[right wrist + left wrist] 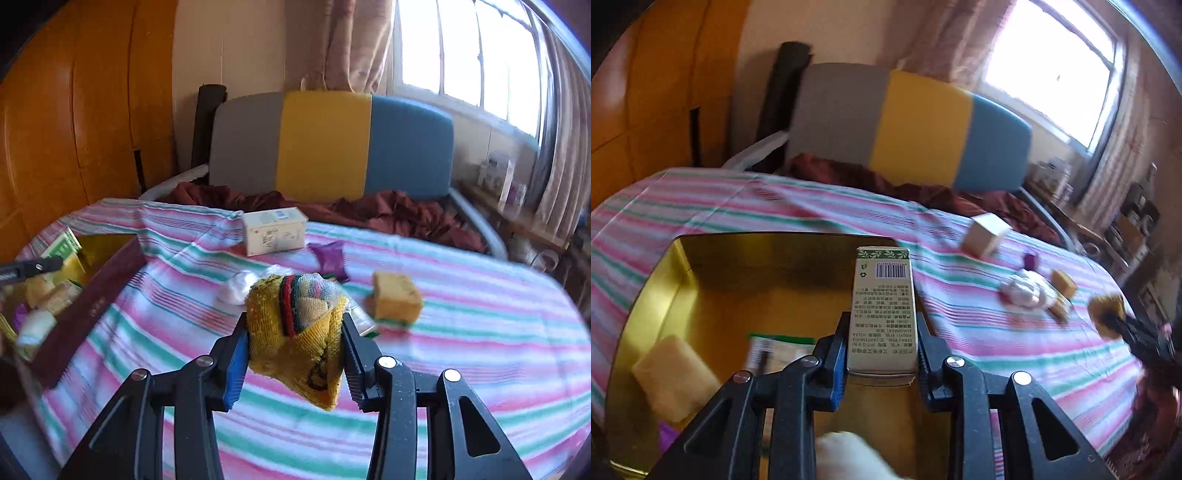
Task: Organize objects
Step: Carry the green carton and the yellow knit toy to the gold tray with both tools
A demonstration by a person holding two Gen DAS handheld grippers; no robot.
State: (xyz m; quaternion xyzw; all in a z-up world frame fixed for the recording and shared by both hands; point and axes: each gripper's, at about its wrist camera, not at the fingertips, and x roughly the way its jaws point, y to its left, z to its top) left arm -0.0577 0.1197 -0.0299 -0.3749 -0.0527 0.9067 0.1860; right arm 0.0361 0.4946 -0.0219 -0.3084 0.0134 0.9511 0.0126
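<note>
Gold-lined box [683,266]: our left gripper [881,354] is pinching the barcoded carton [884,306] above it for stowing, while our right gripper [295,343] is clamping the yellow knitted cloth [299,332].

Both wrist views look forward over the striped table [738,206] toward the tricolor chair [328,144].
</note>
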